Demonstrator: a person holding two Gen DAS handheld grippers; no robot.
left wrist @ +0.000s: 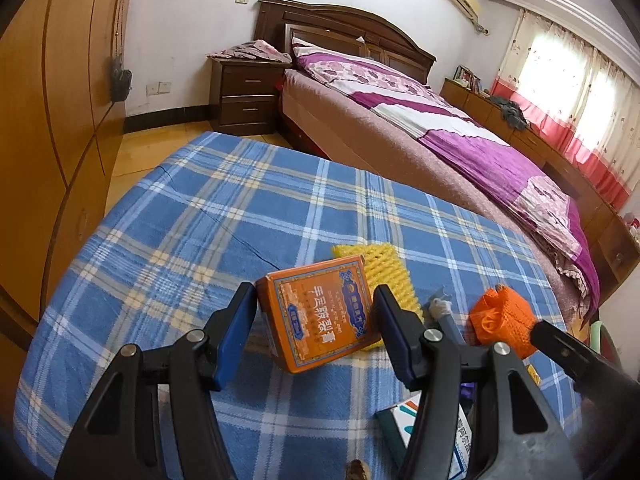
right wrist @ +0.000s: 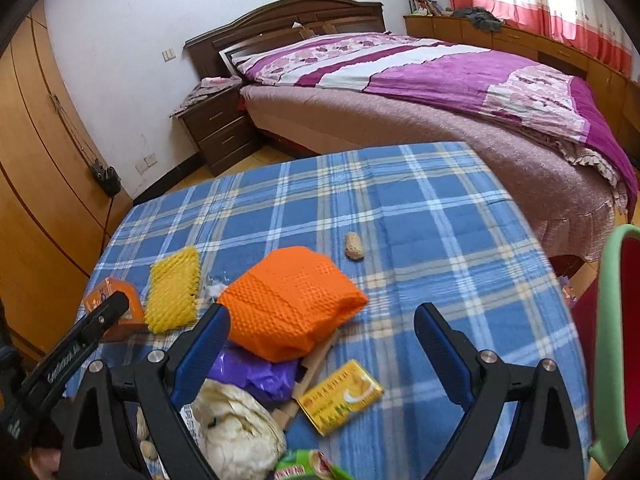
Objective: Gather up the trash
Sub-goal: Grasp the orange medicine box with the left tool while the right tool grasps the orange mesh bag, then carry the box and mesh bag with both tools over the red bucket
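Observation:
A table under a blue plaid cloth [left wrist: 200,220] carries the trash. My left gripper [left wrist: 316,304] is shut on an orange printed box [left wrist: 320,316], held tilted between the blue pads. A yellow foam net [left wrist: 384,268] lies just behind it. In the right wrist view, that box [right wrist: 120,304] shows at the left beside the yellow net [right wrist: 174,294]. My right gripper [right wrist: 322,314] stands open and wide above an orange foam net [right wrist: 292,300], with nothing between its pads. A purple bag [right wrist: 260,372], a yellow packet [right wrist: 340,396] and crumpled white paper [right wrist: 236,428] lie below it.
A peanut [right wrist: 354,246] lies alone further back on the cloth. A green packet [right wrist: 312,468] sits at the near edge. A green and red chair [right wrist: 616,320] stands at the right. A bed [right wrist: 440,92] is beyond the table, a wardrobe [left wrist: 48,120] at the left.

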